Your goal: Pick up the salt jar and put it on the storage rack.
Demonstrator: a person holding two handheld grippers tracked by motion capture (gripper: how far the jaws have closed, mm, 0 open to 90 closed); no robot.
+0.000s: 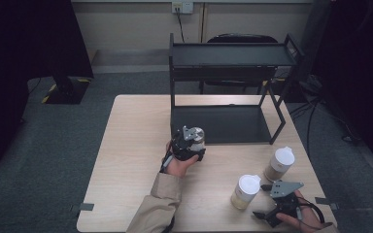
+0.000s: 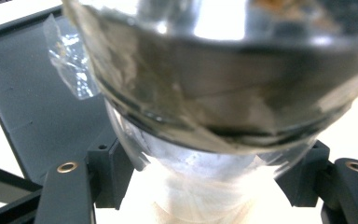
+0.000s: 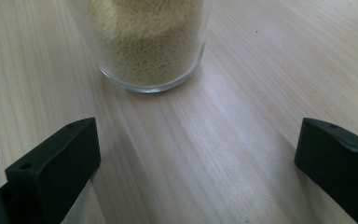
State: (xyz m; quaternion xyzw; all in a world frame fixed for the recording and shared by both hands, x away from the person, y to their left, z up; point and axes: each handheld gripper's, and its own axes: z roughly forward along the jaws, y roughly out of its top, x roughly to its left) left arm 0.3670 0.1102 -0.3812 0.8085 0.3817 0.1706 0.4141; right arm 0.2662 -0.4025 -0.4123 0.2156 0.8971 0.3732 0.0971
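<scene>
Two claws work at the pale wooden table (image 1: 126,160). Near the middle of the high view, the left claw (image 1: 190,143) is clamped on a clear glass jar (image 1: 197,138), held just in front of the lower shelf of a black rack (image 1: 233,124); in the left gripper view the jar's (image 2: 223,93) rounded glass sits pinched between both black jaws. At the lower right of the high view, the right claw (image 1: 264,201) rests on the table with its jaws spread wide and nothing between them, just beside a white-lidded jar of pale grain (image 1: 245,191). A second white-lidded jar (image 1: 279,164) stands near it, further right.
</scene>
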